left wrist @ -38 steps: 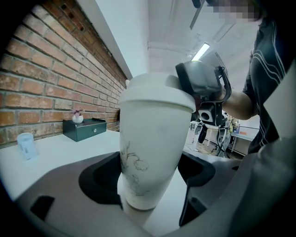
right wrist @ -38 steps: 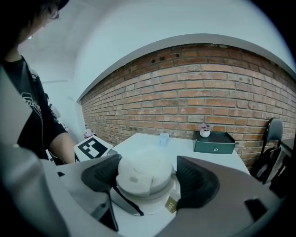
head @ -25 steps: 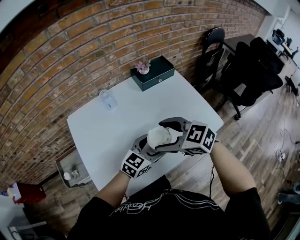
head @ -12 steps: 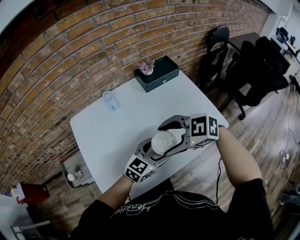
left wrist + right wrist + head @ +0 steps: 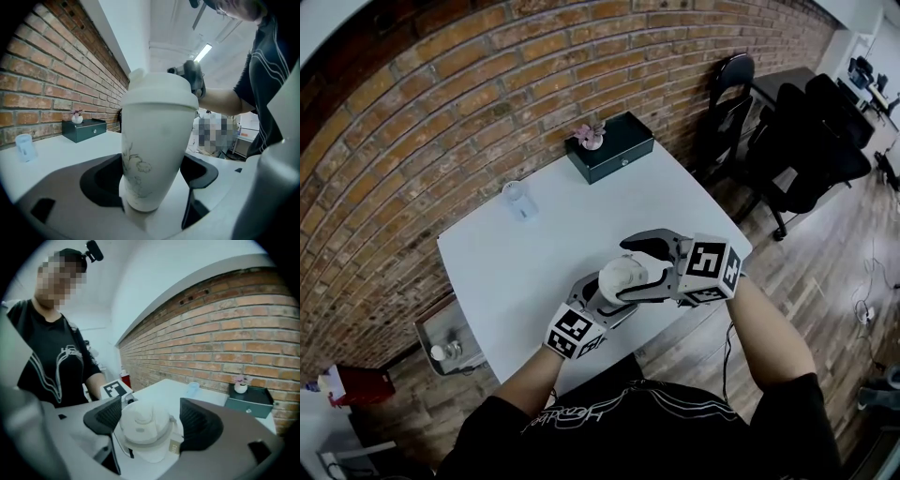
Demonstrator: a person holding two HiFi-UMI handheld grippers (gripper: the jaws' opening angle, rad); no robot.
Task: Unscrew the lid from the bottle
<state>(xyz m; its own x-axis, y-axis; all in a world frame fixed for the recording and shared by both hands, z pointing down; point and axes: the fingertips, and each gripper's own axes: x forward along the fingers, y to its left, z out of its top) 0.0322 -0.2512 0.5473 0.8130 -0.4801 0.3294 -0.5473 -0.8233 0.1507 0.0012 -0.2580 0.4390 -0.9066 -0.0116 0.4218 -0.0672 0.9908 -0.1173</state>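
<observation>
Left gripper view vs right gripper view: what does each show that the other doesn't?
Left gripper view only: the bottle side-on, its body bearing a faint drawing, between the left gripper jaws; a ceiling light.
Right gripper view only: the lid from above, between the right gripper jaws; the left gripper's marker cube; a red object by the wall.
Both: table, brick wall, dark box with flower pot, clear cup.

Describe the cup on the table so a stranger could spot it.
On the white table, look along the brick wall side. The cup stands alone, apart from the dark box: small, pale, translucent, while the box carries a flower pot.
</observation>
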